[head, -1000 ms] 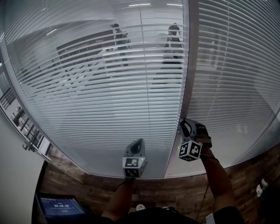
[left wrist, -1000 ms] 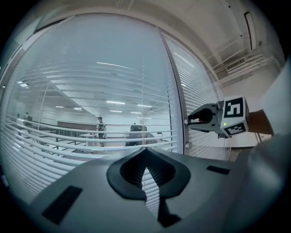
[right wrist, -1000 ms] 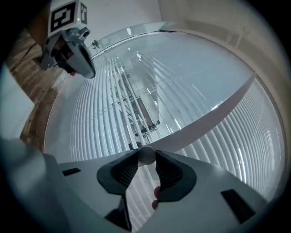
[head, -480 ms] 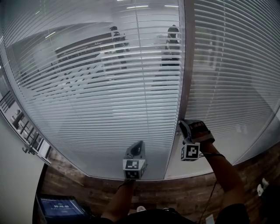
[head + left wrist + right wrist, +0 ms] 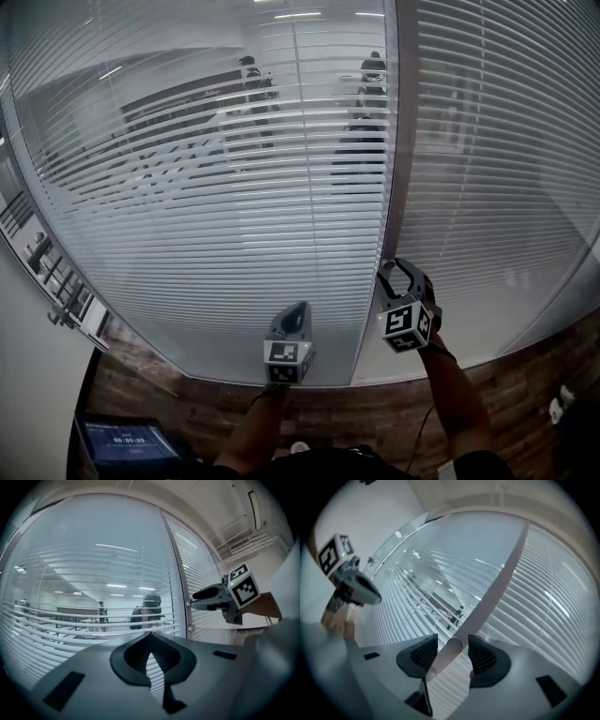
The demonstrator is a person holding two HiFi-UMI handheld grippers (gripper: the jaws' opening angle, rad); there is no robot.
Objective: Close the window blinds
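Note:
White slatted blinds [image 5: 234, 187] hang behind glass, their slats partly tilted so the room beyond shows through. A grey frame post [image 5: 398, 141] separates them from a second blind panel [image 5: 506, 169]. My right gripper [image 5: 398, 277] is at this post, and its jaws are opening. A white round knob [image 5: 452, 645] on the post sits between the pads with a gap on each side. My left gripper [image 5: 292, 323] hangs lower, in front of the left panel. It points at the slats, shut with nothing in it. The right gripper [image 5: 190, 604] shows touching the post in the left gripper view.
Two people [image 5: 370, 103] stand in the room behind the glass. A dark screen [image 5: 127, 441] sits low at the left. A brick-patterned surface [image 5: 187, 403] runs under the window sill. A white wall [image 5: 28, 356] borders the window on the left.
The right hand twisted on the knob and turned back, ending slightly left. Its jaws now stand wider apart. The left gripper has stayed in place.

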